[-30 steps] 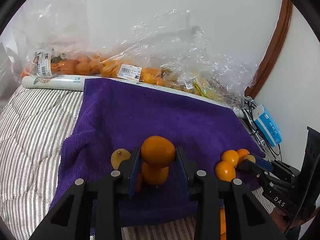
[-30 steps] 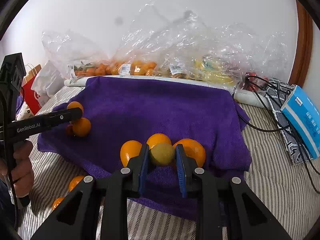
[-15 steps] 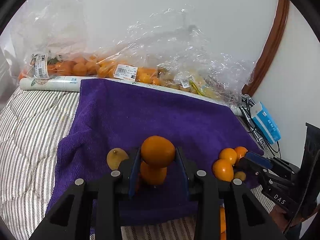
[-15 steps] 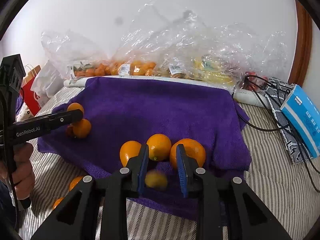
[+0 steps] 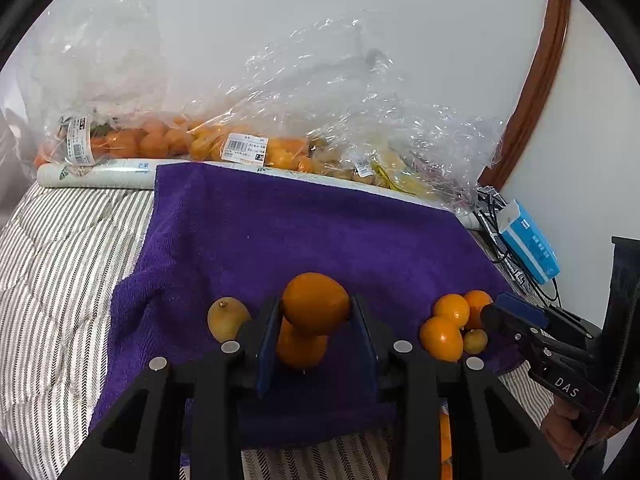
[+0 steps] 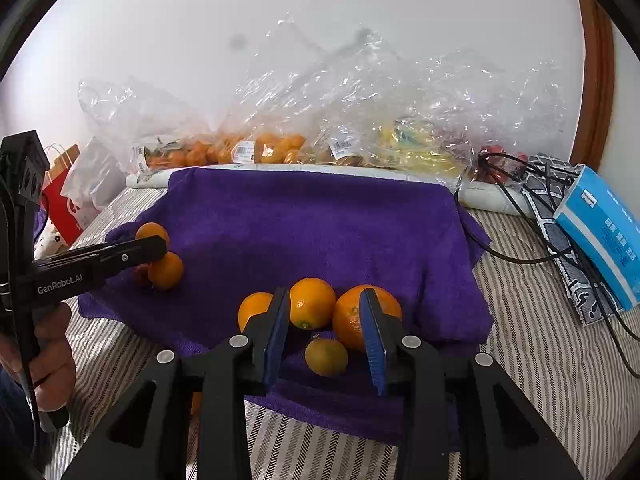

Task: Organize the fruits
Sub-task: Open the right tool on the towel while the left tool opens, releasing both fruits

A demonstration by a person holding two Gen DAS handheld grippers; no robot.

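The right gripper (image 6: 326, 334) has just let go: a second ago its blue pads were clamped on a small yellowish fruit (image 6: 326, 356), half a second ago that fruit was a blur dropping between them, and now it lies at rest on the purple towel (image 6: 304, 220), with the jaws parted and nothing between them but air. It has landed at the towel's near edge, just in front of three oranges (image 6: 312, 302) and touching or nearly touching the biggest of them. That reads as one placement finished, the fruit added to a cluster on the towel, though it looks paler and smaller than its neighbours, so whether it belongs in that group is open to doubt. The left gripper (image 5: 316, 332) has changed nothing in that time: it stays clenched on an orange (image 5: 315, 303), held above a second orange (image 5: 301, 347) at the towel's near edge, with a yellow fruit (image 5: 227, 319) just to the left. The towel is spread on a striped bed (image 5: 60, 264), bagged fruit (image 5: 168, 142) along its far edge. My judgement is that the left orange is the next to be set down, while the right gripper is free to fetch another.
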